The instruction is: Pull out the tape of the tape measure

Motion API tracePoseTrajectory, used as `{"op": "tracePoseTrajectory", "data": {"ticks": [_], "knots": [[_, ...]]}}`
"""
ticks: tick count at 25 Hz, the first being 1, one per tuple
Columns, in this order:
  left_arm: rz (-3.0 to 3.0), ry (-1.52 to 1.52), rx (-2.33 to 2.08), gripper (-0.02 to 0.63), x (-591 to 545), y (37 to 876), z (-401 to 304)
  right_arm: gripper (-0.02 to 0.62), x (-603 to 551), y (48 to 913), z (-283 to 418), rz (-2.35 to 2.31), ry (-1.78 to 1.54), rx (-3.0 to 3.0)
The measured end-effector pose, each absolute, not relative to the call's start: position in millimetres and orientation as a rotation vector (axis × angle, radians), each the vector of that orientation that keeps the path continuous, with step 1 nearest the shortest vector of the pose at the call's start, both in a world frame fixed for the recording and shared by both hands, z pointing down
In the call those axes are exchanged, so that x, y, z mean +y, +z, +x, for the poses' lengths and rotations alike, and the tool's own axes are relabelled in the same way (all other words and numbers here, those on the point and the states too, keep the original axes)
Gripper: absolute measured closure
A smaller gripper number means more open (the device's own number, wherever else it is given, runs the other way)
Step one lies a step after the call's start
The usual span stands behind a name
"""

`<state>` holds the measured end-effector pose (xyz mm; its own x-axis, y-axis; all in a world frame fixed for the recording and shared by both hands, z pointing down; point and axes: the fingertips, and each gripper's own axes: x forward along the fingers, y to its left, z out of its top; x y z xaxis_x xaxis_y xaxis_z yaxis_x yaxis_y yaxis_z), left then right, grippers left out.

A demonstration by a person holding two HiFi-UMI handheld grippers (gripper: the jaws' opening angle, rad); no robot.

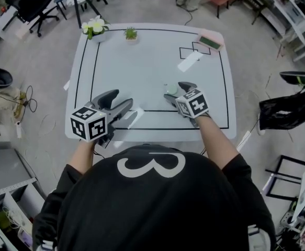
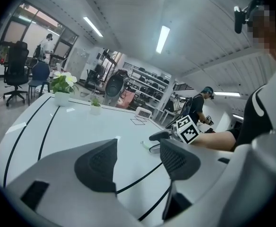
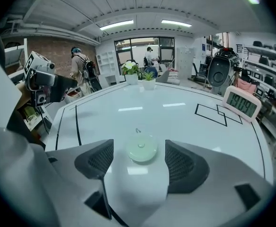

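1. Your right gripper (image 3: pixel 138 163) has its jaws wide apart and holds nothing. The tape measure (image 3: pixel 141 149) lies on the table between the two tips, and neither pad touches it.
2. Your left gripper (image 2: pixel 138 151) is also spread wide. There is only table surface between its jaws, and it sits low over the near-left part of the table (image 1: pixel 142 69), well apart from the tape measure.
3. From the head view, the tape measure (image 1: pixel 170 89) sits near the front edge, right of centre, just inside the black line marked on the tabletop.
4. Two pots stand at the far-left edge. The flower pot (image 1: pixel 94 29) holds white blooms with green leaves, and the small pot (image 1: pixel 131 34) beside it holds a little green plant.
5. A digital timer (image 3: pixel 242 104) stands at the far-right corner by the outlined black rectangles, and a white strip (image 1: pixel 189 61) lies in front of it. Another white strip (image 1: pixel 136 117) lies just beside your left gripper's tips. All of these are well clear of the tape measure.
6. The tape measure is a pale green round disc lying flat, so it has no long axis. Its small tab (image 3: pixel 138 130) sticks out on the far side, pointing away from your right gripper.
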<state>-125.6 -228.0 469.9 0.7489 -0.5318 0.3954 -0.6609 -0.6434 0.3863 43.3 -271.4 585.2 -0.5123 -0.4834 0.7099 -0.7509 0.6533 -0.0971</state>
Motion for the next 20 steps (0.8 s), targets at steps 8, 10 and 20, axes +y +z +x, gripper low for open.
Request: {"op": "tracePoseTrajectory", "data": {"ticks": [8,10,20], "knots": [[2.437,0.328,-0.846,0.334,-232.0,475.8,-122.6,0.309,-275.0,593.0,41.9,0.959,0.509,-2.165],[2.435,0.331,-0.826,0.334,-232.1,477.4,-121.5,0.333,-274.9,592.8,41.6,0.96,0.502,-2.166],[2.453,0.328,-0.774,0.336,-237.1,473.7,-112.5,0.371,-273.3,586.6,40.3,0.946,0.538,-2.186]]}}
